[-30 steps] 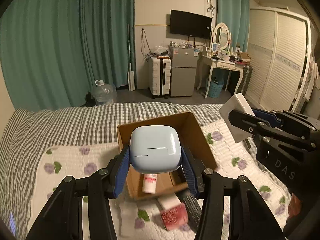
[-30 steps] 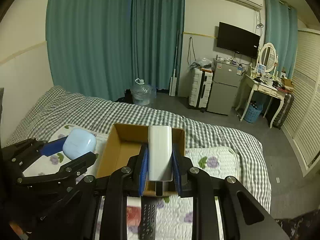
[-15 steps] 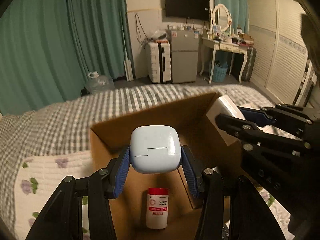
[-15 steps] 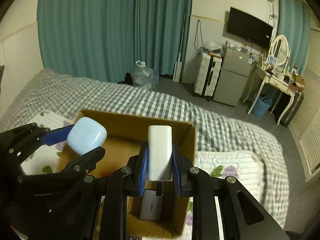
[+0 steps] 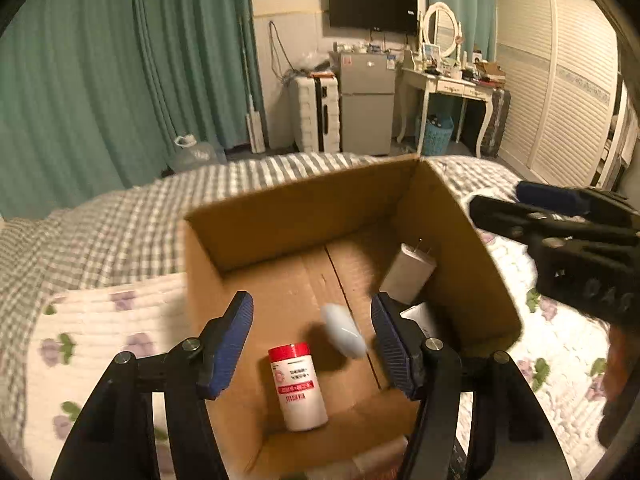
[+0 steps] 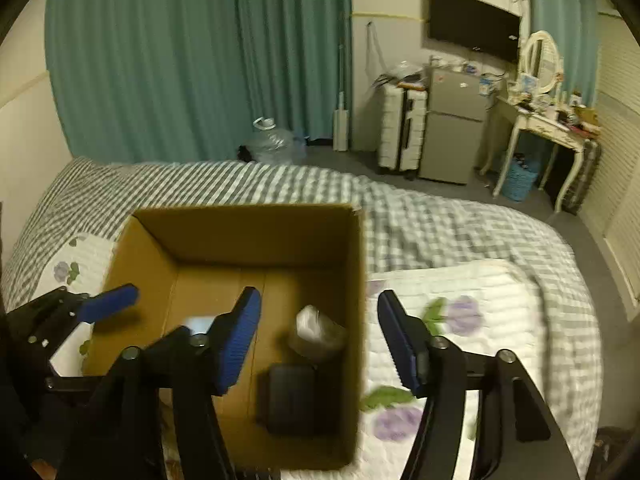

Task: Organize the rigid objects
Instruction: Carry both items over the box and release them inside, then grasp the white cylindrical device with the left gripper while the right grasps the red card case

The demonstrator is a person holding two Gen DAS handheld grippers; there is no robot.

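An open cardboard box (image 5: 460,216) sits on the bed and also shows in the right wrist view (image 6: 248,216). My left gripper (image 5: 312,340) is open above it. The pale blue case (image 5: 344,330) is blurred below the open jaws, inside the box beside a red-capped white bottle (image 5: 298,386). My right gripper (image 6: 318,344) is open over the box's right wall. The white charger (image 5: 408,274) leans in the box's right corner and is a blur in the right wrist view (image 6: 316,328). A dark case (image 6: 292,396) lies below it.
The box rests on a floral quilt (image 6: 480,320) over a grey checked bedspread (image 6: 440,224). Beyond the bed stand a water jug (image 5: 192,154), a white suitcase (image 5: 314,114), a small fridge (image 5: 366,102) and a dressing table (image 5: 452,84). Green curtains hang behind.
Both grippers opened. The blue case left the left gripper and the white charger left the right gripper; both dropped into the box.
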